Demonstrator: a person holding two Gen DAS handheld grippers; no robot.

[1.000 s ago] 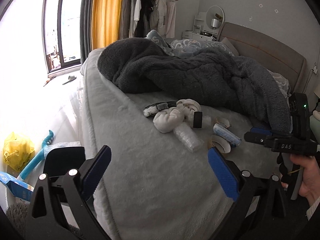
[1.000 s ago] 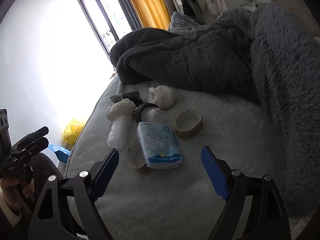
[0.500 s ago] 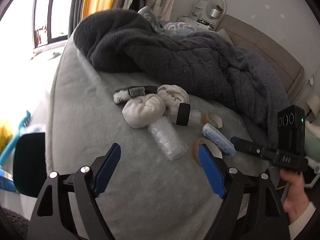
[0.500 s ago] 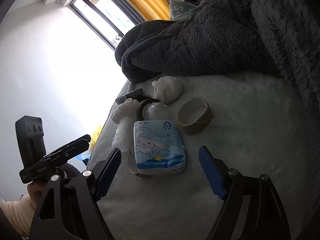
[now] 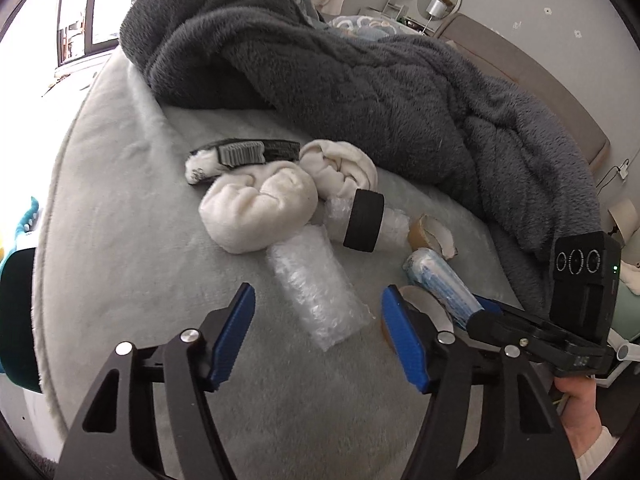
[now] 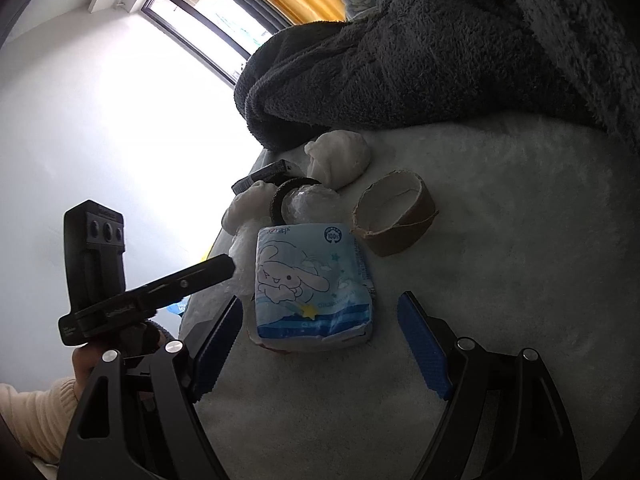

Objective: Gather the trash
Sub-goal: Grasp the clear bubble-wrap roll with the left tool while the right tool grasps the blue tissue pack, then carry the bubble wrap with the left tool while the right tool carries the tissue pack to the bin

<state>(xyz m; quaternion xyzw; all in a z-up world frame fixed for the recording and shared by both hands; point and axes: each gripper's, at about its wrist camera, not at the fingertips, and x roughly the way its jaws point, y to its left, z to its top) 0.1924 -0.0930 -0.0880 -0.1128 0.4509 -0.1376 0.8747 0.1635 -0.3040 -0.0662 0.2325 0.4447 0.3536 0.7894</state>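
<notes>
A clear bubble-wrap roll (image 5: 316,288) lies on the pale grey bed cover (image 5: 120,240). My left gripper (image 5: 320,336) hovers over its near end with jaws closing; the roll's end sits between the blue pads, which do not touch it. A blue-and-white tissue pack (image 6: 312,280) lies in front of my right gripper (image 6: 320,340), which is open, its pads apart on either side of the pack's near edge. A torn cardboard tape ring (image 6: 394,218) lies beside the pack. Another cardboard ring (image 5: 424,308) is partly hidden under the pack.
Two balled white socks (image 5: 260,212), a black ring around more bubble wrap (image 5: 362,220) and a grey-black sock (image 5: 244,154) lie behind the roll. A dark fleece blanket (image 5: 360,80) is heaped beyond. The bed's edge drops off at left, toward the window.
My left gripper has come forward and down over the bubble-wrap roll, and its jaws have narrowed. My right gripper has sunk and rolled closer to the tissue pack, at the same width.
</notes>
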